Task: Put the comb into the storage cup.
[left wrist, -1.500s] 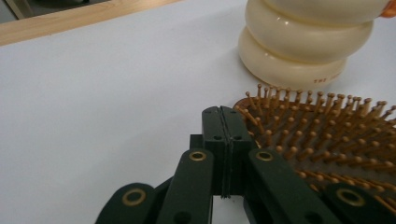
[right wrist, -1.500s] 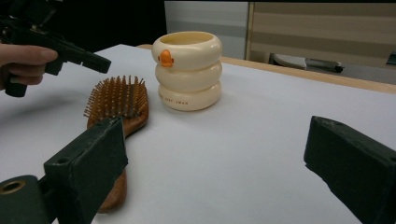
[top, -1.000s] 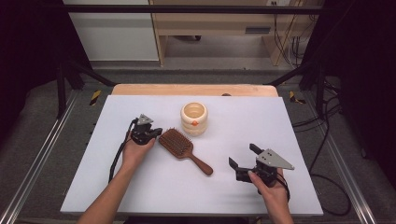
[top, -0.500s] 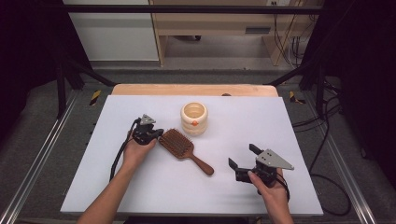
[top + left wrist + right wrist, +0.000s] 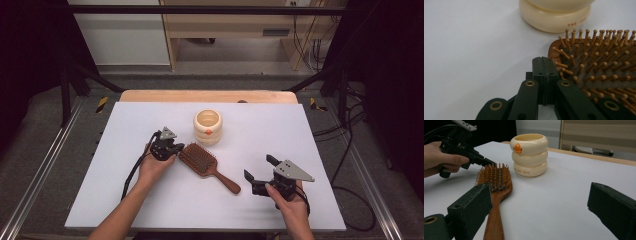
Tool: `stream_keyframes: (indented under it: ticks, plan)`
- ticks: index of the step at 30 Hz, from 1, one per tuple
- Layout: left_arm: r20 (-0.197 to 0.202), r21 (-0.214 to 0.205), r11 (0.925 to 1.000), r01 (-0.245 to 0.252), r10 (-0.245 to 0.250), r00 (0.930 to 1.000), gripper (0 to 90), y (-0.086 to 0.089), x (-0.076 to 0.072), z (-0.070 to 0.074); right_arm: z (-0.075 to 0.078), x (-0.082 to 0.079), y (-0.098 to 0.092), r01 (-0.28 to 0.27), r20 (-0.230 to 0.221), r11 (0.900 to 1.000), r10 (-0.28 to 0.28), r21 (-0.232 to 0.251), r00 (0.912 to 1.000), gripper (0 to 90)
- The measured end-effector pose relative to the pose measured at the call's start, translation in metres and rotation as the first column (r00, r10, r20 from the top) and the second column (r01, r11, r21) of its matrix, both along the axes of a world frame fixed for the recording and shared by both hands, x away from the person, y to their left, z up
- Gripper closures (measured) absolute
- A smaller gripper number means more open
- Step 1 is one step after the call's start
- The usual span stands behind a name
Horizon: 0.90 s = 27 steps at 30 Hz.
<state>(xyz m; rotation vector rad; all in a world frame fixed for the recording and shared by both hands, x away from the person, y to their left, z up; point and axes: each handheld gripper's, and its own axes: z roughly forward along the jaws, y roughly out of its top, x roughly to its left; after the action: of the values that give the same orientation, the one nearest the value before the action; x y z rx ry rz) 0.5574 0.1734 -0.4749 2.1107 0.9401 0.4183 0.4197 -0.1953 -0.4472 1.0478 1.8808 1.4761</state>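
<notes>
Hairbrush (image 5: 205, 165) lies bristles-up mid-table, handle slanting toward the wide-open, empty right gripper (image 5: 259, 174); the left gripper (image 5: 173, 151), jaws shut on nothing, touches the head's far edge beside the cup (image 5: 208, 126).

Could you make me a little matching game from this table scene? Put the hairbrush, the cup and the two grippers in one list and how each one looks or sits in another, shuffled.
Things:
1. hairbrush
2. cup
3. left gripper
4. right gripper

States:
A. jaws wide apart, near the brush handle's end
B. cream, stacked rings, standing upright
C. jaws pressed together at the edge of the brush head
D. brown wood, lying flat with bristles up

Pairs: 1-D, 2-B, 3-C, 4-A
</notes>
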Motion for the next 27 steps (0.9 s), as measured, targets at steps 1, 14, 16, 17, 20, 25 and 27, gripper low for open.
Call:
stream_keyframes:
  ticks: [1, 14, 16, 17, 20, 25, 27]
  plan:
    - [0.0, 0.0, 1.0, 0.0, 0.0, 1.0, 90.0, 0.0, 0.0, 0.0, 0.0, 0.0, 0.0, 0.0, 0.0, 1.0, 0.0, 0.0, 1.0, 5.8]
    - [-0.008, -0.011, 0.9973, 0.072, -0.072, 0.9974, 90.0, -0.031, -0.015, -0.001, 0.001, -0.001, 0.0, -0.002, -0.008, 1.0, 0.002, 0.003, 1.0, 5.5]
    - [-0.01, -0.015, 0.9965, 0.083, -0.083, 0.9965, 90.0, -0.035, -0.017, -0.002, 0.002, -0.001, -0.001, -0.003, -0.009, 1.0, 0.003, 0.002, 1.0, 5.4]
    - [-0.01, -0.015, 0.9965, 0.083, -0.083, 0.9965, 90.0, -0.035, -0.017, -0.002, 0.002, -0.001, -0.001, -0.002, -0.01, 1.0, 0.002, 0.002, 0.9999, 5.4]
    - [-0.011, -0.02, 0.9955, 0.093, -0.093, 0.9956, 90.0, -0.042, -0.02, -0.002, 0.002, 0.0, -0.002, -0.002, -0.015, 1.0, 0.002, 0.001, 0.9999, 5.3]
    - [-0.014, -0.02, 0.9934, 0.113, -0.113, 0.9935, 90.0, -0.049, -0.025, -0.002, 0.003, -0.001, -0.003, 0.001, -0.021, 1.0, -0.001, 0.001, 0.9998, 5.2]
    - [-0.014, -0.021, 0.9928, 0.118, -0.118, 0.9929, 90.0, -0.051, -0.027, -0.002, 0.003, 0.0, -0.004, 0.003, -0.024, 1.0, -0.003, 0.003, 0.9997, 5.2]
